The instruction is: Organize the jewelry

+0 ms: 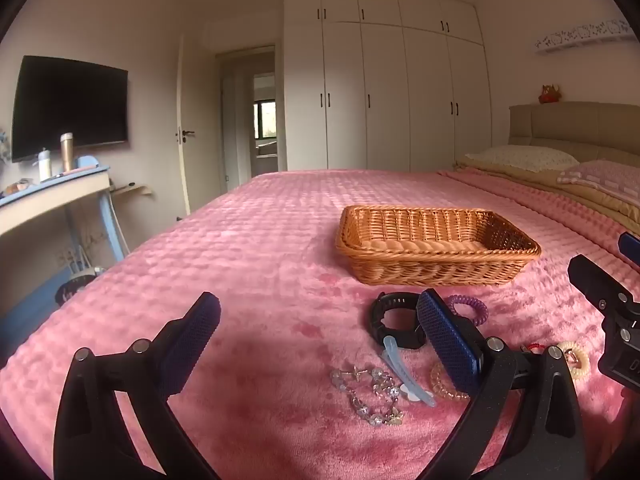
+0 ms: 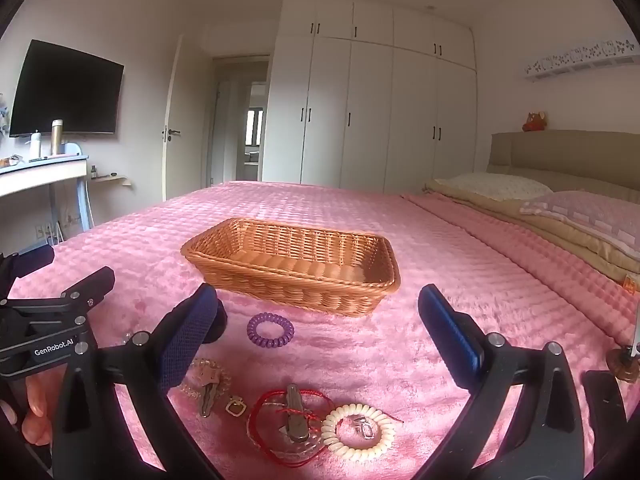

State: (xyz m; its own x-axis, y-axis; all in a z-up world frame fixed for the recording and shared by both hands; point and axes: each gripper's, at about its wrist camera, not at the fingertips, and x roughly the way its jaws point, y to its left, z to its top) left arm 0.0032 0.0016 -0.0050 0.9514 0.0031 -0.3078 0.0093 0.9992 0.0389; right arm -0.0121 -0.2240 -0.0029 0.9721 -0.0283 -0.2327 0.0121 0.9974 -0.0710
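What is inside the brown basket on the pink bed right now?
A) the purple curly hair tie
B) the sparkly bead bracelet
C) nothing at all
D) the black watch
C: the basket shows only its bare woven bottom, while the purple hair tie, the black watch and the bead bracelet all lie on the blanket in front of it.

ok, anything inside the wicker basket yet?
Nothing visible inside the wicker basket: the floor that shows is bare weave in both views. Its near wall hides the strip of floor right behind it.

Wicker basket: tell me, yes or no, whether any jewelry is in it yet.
No, the wicker basket shows only its bare woven floor; the pieces lie on the pink blanket.
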